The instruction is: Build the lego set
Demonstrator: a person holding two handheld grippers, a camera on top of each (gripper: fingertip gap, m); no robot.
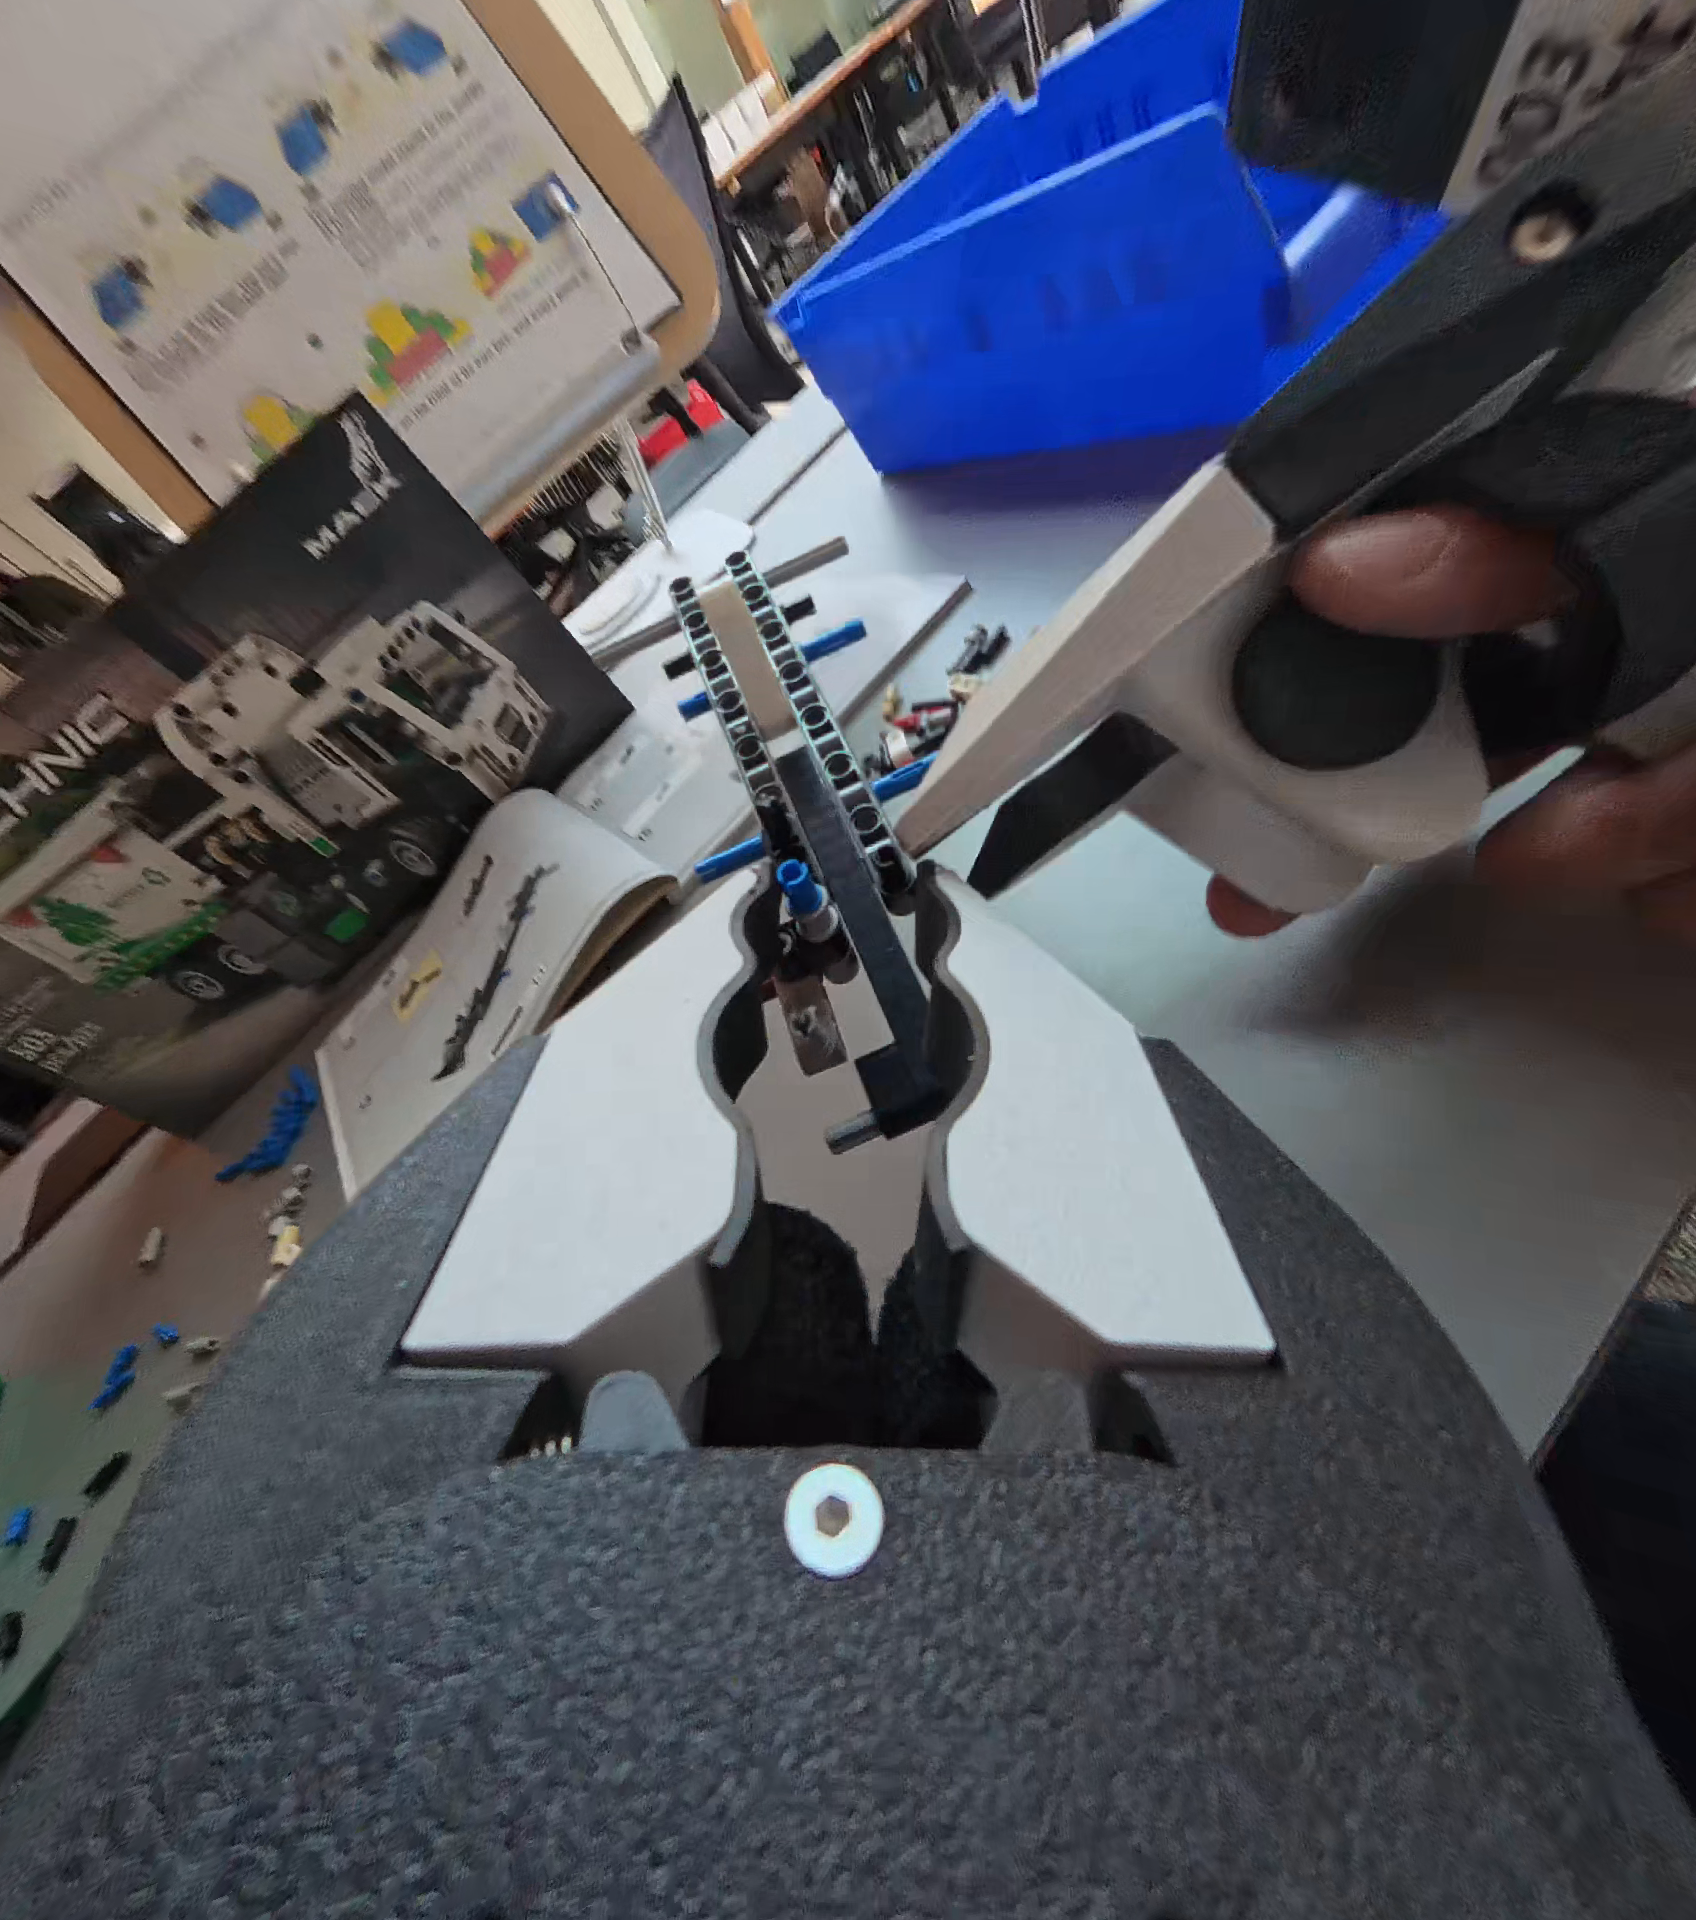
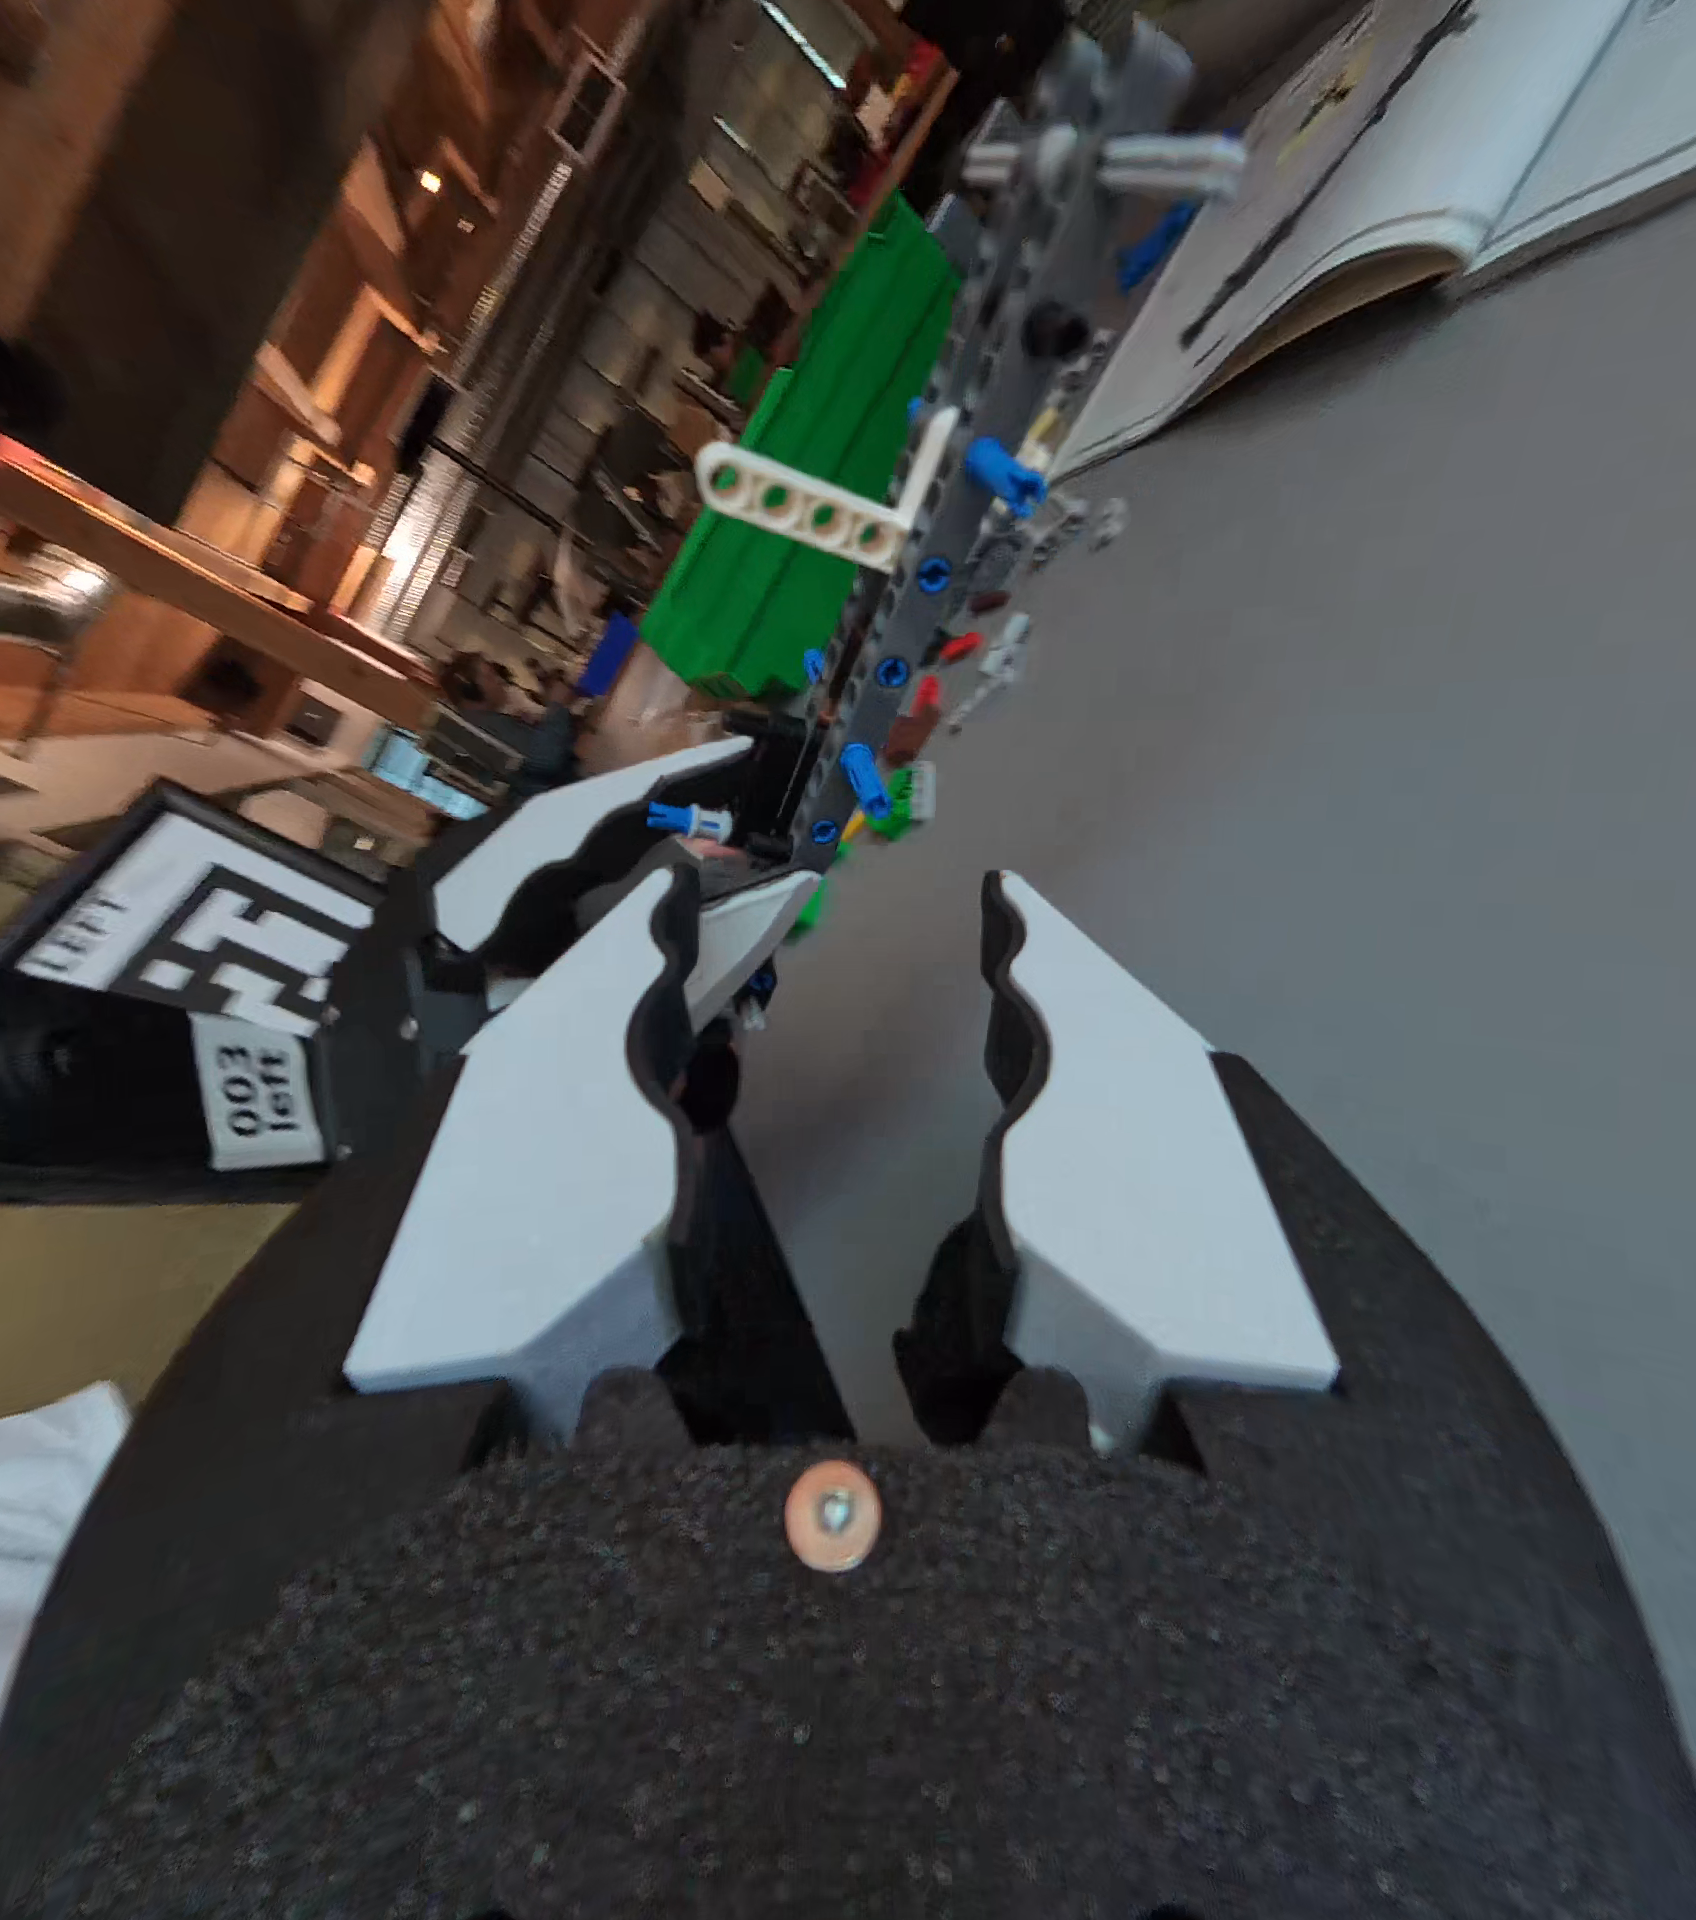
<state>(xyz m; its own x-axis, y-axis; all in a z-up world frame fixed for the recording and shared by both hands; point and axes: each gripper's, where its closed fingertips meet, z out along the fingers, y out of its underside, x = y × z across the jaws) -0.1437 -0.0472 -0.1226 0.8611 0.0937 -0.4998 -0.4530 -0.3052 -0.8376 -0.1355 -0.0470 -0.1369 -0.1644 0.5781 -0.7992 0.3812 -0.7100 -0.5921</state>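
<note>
The left gripper (image 1: 839,935) is clamped narrow on the near end of the Technic frame (image 1: 782,717) — 2 long black studless beams running side by side away from the fingers, with blue pins (image 1: 828,639) sticking out of their sides. A black liftarm (image 1: 870,966) carrying a grey axle stub lies between the jaws, just behind the frame's near end.

The right gripper (image 2: 839,914) stands wide with nothing between its fingers. In the right wrist view the frame rises just ahead of its left finger, with a white L-shaped liftarm (image 2: 823,499) pinned on near the frame's far end. A hand (image 1: 1550,675) wraps the right gripper's handle, and that tool is tilted down toward the frame's near end from the right.

The risk I see: the left grip holds only 1 end of a long frame, so a sideways push from the right gripper could lever the frame round in the jaws or pop a pin loose. Both views are smeared, which suggests fast motion — that makes a knock likelier.

Left of the frame lie the open instruction booklet (image 1: 553,894) and the set's box (image 1: 231,769); scattered loose pieces (image 2: 1010,644) lie on the grey table (image 1: 1239,1122) beyond it, and a blue bin (image 1: 1052,301) sits further off.
</note>
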